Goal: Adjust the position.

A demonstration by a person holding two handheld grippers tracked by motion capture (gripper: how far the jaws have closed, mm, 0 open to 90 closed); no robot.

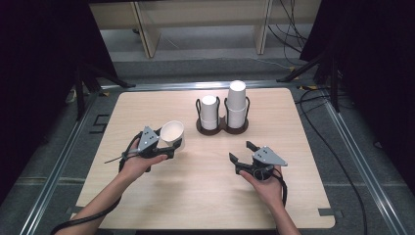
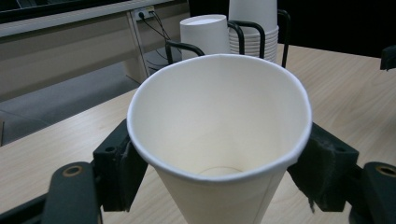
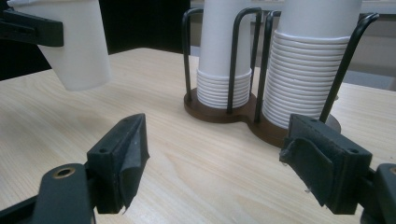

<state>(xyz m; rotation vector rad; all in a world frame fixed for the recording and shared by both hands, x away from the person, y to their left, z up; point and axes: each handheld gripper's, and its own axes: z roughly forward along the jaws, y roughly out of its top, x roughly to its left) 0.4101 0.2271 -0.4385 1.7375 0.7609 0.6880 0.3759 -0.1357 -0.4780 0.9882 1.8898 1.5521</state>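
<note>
A white paper cup is held upright and off the table by my left gripper, whose jaws are shut on its sides just under the rim. From the right gripper view the same cup hangs at the upper left. A dark two-slot cup holder stands at the table's middle back with a short stack and a taller stack of white cups. My right gripper is open above bare table, in front of the holder.
The wooden table has free room in front and on both sides. Dark frame rails run along its edges. Cables lie on the floor to the right. A pale bench stands beyond the table.
</note>
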